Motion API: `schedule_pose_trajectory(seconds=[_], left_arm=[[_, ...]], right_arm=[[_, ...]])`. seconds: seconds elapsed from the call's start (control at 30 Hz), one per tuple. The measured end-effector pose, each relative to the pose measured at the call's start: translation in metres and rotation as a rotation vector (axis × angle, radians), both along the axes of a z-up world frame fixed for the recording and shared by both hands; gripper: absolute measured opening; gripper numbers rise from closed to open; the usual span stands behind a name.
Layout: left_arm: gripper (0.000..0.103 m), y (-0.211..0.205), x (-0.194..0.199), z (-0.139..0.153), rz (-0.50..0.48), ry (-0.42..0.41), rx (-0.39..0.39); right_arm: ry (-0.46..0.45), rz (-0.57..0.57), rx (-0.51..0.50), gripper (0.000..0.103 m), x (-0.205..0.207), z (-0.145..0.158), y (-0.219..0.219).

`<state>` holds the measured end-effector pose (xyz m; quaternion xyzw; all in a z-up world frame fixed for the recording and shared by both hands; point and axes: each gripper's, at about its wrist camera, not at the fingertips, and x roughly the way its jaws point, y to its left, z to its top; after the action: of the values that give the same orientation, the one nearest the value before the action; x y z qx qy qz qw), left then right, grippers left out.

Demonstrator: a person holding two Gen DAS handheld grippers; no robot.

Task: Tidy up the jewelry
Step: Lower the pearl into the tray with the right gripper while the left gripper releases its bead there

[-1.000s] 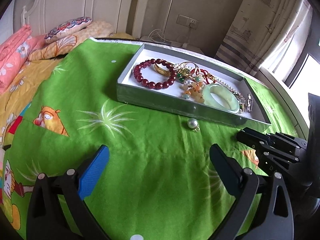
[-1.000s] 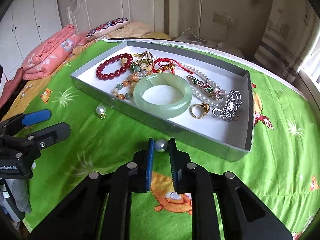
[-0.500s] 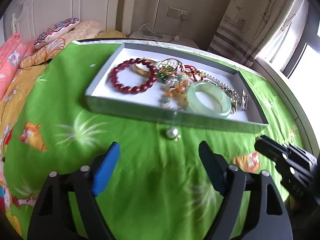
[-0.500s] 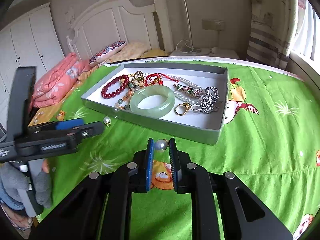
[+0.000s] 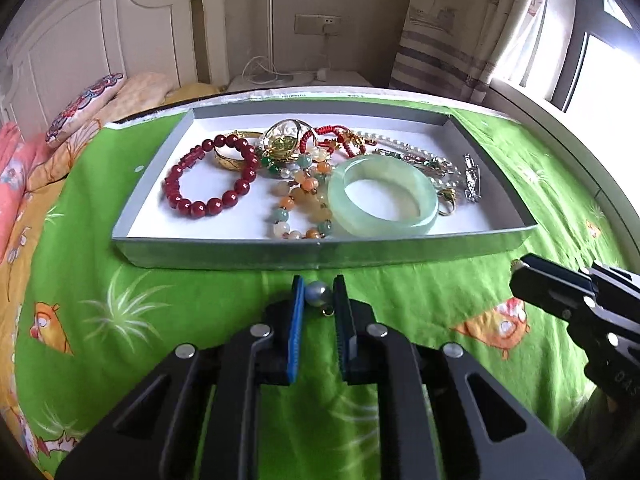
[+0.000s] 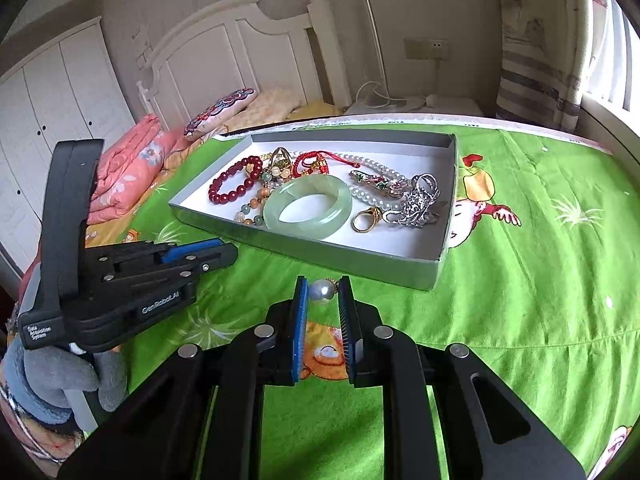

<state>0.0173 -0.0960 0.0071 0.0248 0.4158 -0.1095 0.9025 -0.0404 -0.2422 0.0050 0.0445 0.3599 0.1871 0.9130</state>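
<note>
A grey shallow tray (image 5: 320, 254) (image 6: 344, 258) on the green cloth holds a red bead bracelet (image 5: 212, 176), a jade bangle (image 5: 382, 196) (image 6: 308, 208), a pearl string, a gold ring (image 6: 366, 218) and other pieces. My left gripper (image 5: 318, 294) is shut on a pearl earring (image 5: 318, 294) just in front of the tray's near wall. My right gripper (image 6: 323, 291) is shut on a second pearl earring (image 6: 323, 291), held above the cloth near the tray. Each gripper shows from the side in the other's view: the right (image 5: 560, 296), the left (image 6: 160, 264).
Green cartoon cloth (image 6: 520, 300) covers the round table. Folded pink bedding (image 6: 128, 176) and pillows lie on the bed at left. A white headboard, a nightstand with cables and a curtained window stand behind.
My left gripper moved forward and closed on the pearl earring that lay on the cloth before the tray. My right gripper kept its pearl earring and drew back, rising a little.
</note>
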Motion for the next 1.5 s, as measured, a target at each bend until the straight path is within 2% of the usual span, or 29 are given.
schedule_pose_trajectory(seconds=[0.47, 0.7, 0.83, 0.93, 1.03, 1.17, 1.27, 1.5], left_arm=[[0.014, 0.01, -0.024, 0.009, 0.001, -0.048, -0.016], [0.014, 0.002, -0.016, 0.033, -0.028, -0.094, -0.034], [0.014, -0.006, -0.003, 0.045, -0.039, -0.115, -0.066], [0.014, -0.009, 0.011, 0.052, -0.043, -0.113, -0.126], [0.014, -0.012, 0.024, 0.056, -0.052, -0.101, -0.172], [0.014, -0.017, 0.037, 0.057, -0.059, -0.099, -0.195], [0.014, -0.021, 0.043, 0.054, -0.058, -0.109, -0.184], [0.014, -0.029, 0.049, 0.047, -0.05, -0.128, -0.092]], right_arm=[[-0.002, 0.002, -0.002, 0.016, 0.0, 0.001, 0.001], [-0.04, 0.032, -0.049, 0.016, 0.005, 0.013, 0.014], [-0.077, 0.062, -0.1, 0.016, 0.02, 0.027, 0.023], [-0.107, 0.108, -0.111, 0.016, 0.033, 0.032, 0.03], [-0.114, 0.127, -0.134, 0.016, 0.045, 0.029, 0.038], [-0.114, 0.128, -0.13, 0.016, 0.053, 0.023, 0.04], [-0.107, 0.117, -0.118, 0.016, 0.058, 0.016, 0.037], [-0.097, 0.115, -0.119, 0.016, 0.068, 0.014, 0.039]])
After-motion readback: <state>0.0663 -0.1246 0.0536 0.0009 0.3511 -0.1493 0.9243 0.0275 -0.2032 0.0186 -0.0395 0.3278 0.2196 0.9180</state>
